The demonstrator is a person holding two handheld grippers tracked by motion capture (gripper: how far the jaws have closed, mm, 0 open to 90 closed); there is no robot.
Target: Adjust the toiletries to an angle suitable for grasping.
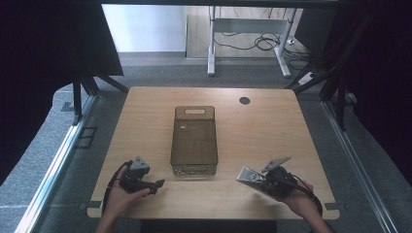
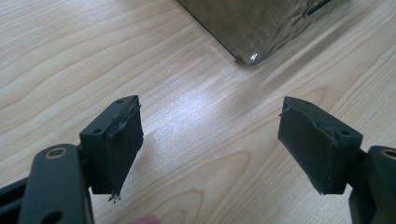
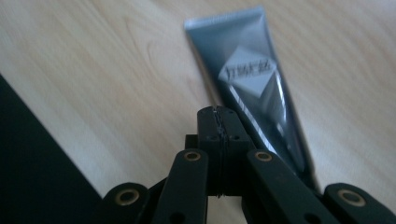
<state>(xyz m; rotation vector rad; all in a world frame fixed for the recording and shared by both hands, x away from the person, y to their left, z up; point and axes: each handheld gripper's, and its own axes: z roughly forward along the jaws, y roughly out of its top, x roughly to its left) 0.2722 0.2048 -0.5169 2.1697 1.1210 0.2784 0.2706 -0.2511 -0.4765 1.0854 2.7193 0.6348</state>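
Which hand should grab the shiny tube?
Probably the right. The right gripper sits right beside the tube, though its jaws are shut. The left gripper, open, is across the bin.

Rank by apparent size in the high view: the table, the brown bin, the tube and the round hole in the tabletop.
1. Table, by far the largest.
2. Bin.
3. Tube, partly covered by the right gripper, yet clearly bigger than the hole.
4. Hole, the smallest, though it lies farthest from the camera.

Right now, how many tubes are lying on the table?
1. The silver tube lies on the wooden table near its front right, beside the right gripper, whose jaws are shut. The tinted bin's walls may hide more.
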